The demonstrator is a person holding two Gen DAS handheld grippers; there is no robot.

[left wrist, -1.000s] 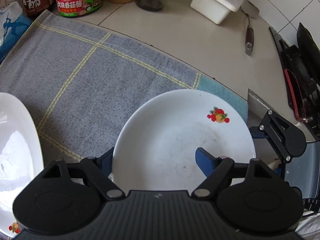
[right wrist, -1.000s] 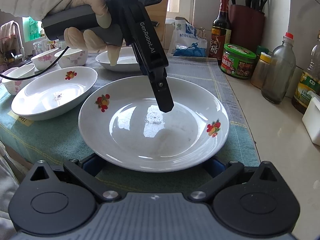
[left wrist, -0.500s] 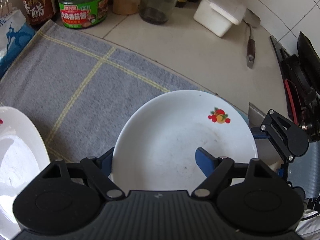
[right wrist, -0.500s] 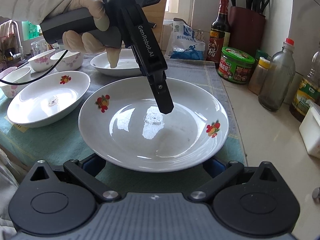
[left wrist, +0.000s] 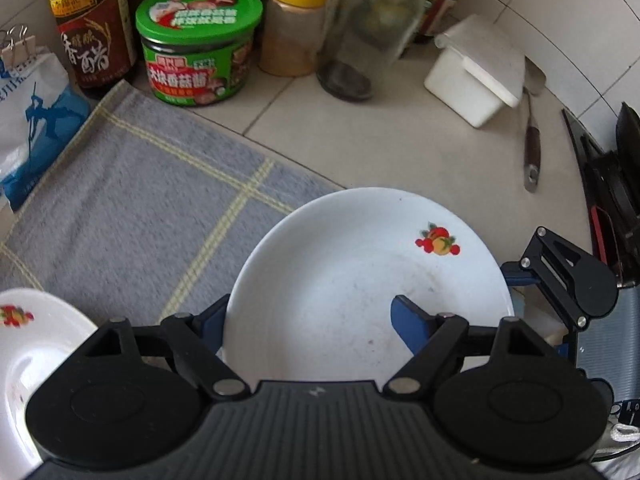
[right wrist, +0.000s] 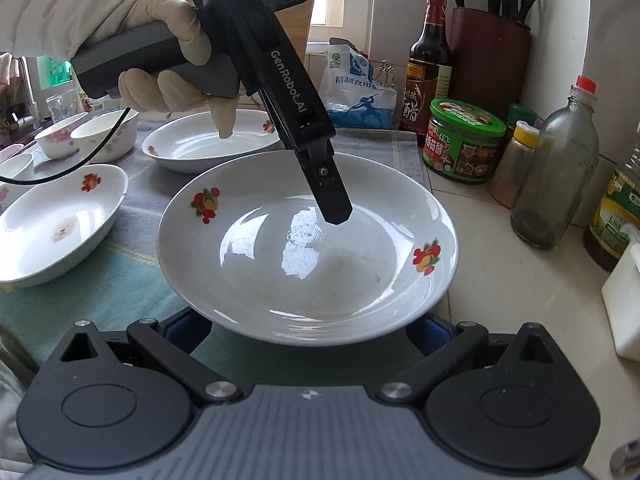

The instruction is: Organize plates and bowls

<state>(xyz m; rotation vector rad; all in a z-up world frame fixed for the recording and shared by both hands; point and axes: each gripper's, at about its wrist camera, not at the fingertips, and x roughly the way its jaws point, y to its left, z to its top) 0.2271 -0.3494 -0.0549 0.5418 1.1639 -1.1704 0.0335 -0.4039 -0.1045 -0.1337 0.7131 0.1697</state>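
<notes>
A glossy white ceramic plate (right wrist: 308, 248), shallow and round with small fruit decals on its rim, is carried over the edge of the woven grey checked cloth (left wrist: 152, 208) and the tiled counter. The left gripper (left wrist: 310, 322) is clamped across its rim, one blue finger above, one beneath; the right gripper (right wrist: 308, 330) reaches under its near edge, its grip hidden. Since a second ago, the green-lidded jar (left wrist: 198, 44) and bottles have drawn nearer.

Tiled tabletop (left wrist: 360, 136): checked cloth (left wrist: 132, 208) covers the left part; green-lid jar (left wrist: 198, 44), vinegar bottle (left wrist: 90, 20), glass bottle (left wrist: 368, 32), white box (left wrist: 476, 72), spatula (left wrist: 532, 148) on bare tile.
</notes>
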